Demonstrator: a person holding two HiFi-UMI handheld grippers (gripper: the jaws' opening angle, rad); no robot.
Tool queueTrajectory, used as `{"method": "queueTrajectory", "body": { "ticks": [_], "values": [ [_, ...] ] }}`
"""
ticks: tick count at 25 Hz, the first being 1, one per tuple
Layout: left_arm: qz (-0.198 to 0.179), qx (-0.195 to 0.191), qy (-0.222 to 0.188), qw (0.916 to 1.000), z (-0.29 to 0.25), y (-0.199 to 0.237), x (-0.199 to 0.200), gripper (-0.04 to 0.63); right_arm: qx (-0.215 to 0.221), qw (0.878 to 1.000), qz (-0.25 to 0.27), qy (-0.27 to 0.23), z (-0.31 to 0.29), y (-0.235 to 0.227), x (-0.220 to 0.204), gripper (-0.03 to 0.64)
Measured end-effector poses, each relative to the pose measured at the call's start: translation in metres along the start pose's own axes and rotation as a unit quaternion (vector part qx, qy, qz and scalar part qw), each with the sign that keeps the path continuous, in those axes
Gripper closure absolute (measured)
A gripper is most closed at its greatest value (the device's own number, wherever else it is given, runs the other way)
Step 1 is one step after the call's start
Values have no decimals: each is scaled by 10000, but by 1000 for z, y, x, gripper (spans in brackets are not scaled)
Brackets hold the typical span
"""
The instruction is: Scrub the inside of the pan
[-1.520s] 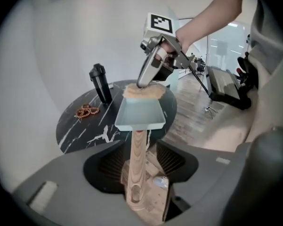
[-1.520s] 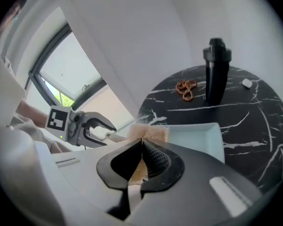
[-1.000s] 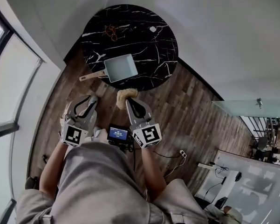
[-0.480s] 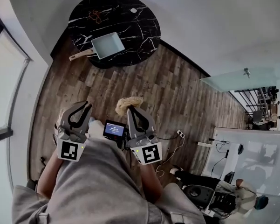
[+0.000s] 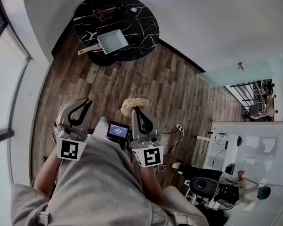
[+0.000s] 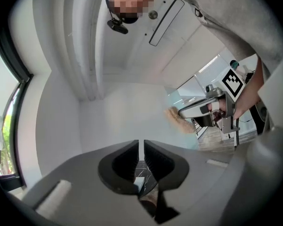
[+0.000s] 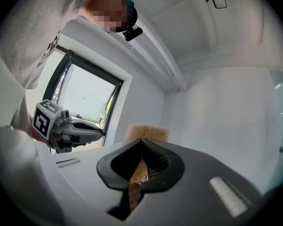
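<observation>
Left gripper (image 6: pixel 141 145): jaws narrowly apart with only a thin slit between them, just been closing; nothing in the slit; held close in front of the person's body.
Right gripper (image 7: pixel 142 142): clamped on a tan fibrous scrub pad (image 7: pixel 148 132), with the pad's frayed top sticking out past the jaw tips; near the other gripper and pointing much the same way.
Screen device (image 5: pixel 118 131): small and lit, between the two grippers, against the grey shirt.
Pan (image 5: pixel 113 41): pale, rectangular, open side up, on the table; light handle reaching left toward the table's edge; well apart from both grippers.
Table (image 5: pixel 141 25): round, black marble with white veins; also bearing a small reddish tangle (image 5: pixel 100 14) and a small white bit (image 5: pixel 134 9), both beyond the pan.
Floor (image 5: pixel 169 88): dark wood planks between table and person.
</observation>
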State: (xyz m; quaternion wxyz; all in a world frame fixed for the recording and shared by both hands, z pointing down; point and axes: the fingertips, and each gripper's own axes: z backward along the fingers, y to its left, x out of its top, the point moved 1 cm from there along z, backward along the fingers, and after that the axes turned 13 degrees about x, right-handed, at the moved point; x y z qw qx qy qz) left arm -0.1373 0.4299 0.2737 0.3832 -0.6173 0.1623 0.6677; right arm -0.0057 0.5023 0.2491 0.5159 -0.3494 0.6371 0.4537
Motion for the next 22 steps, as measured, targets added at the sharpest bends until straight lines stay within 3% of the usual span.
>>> {"method": "queueTrajectory", "body": {
  "ticks": [10,22],
  "values": [
    [-85,336,75,9994,-4,-7,20,571,24,9998,0,-211,21,-24,18,597],
    [-250,210,132,9994,13,-11,18,572,-24,9997,-19,-250,27,-3,15,597]
  ]
}}
